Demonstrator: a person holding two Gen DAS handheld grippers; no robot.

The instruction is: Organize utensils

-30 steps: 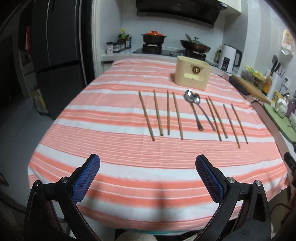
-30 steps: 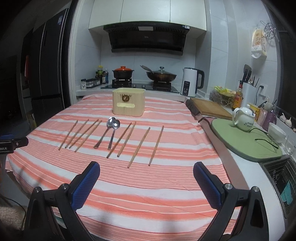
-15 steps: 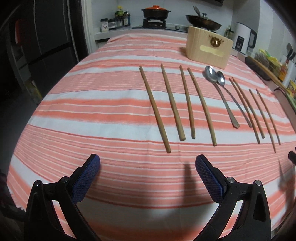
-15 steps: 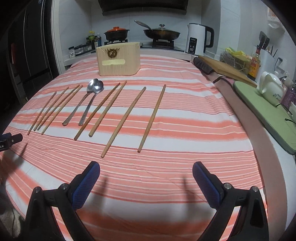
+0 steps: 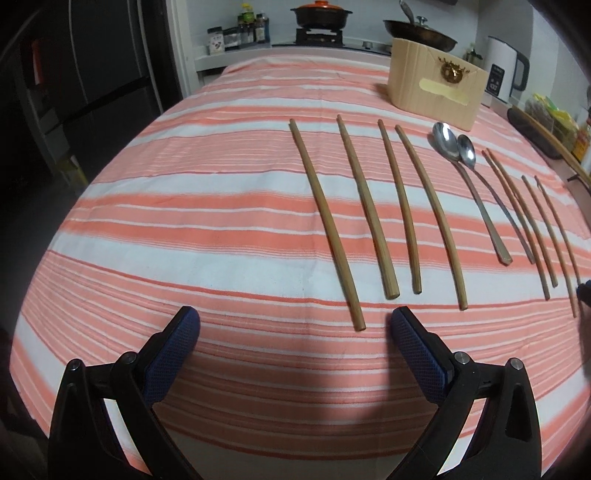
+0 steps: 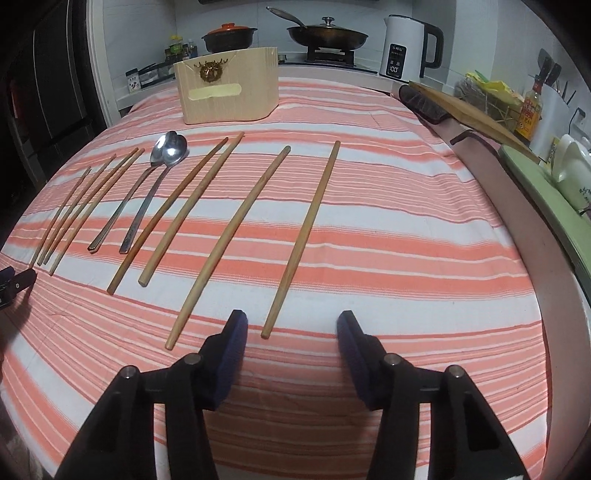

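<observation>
Several wooden chopsticks and two metal spoons (image 5: 452, 147) lie in a row on a table with a pink and white striped cloth (image 5: 221, 206). A wooden utensil box (image 5: 434, 94) stands behind them; it also shows in the right wrist view (image 6: 227, 90). My left gripper (image 5: 295, 326) is open and empty, low over the cloth, just short of the near end of the leftmost chopstick (image 5: 327, 221). My right gripper (image 6: 291, 328) is open but narrower, empty, with the near end of the rightmost chopstick (image 6: 301, 240) just ahead of its fingers. The spoons (image 6: 168, 151) lie left of it.
A stove with a pot (image 6: 229, 35) and a pan (image 6: 327, 35) and a white kettle (image 6: 406, 46) stand behind the table. A cutting board (image 6: 469, 110), bottles and a green mat (image 6: 546, 192) line the right counter. A dark fridge (image 5: 92, 74) stands at left.
Both grippers have moved forward and down close to the chopsticks' near ends. The right gripper's fingers have closed about halfway; the left's stay wide.
</observation>
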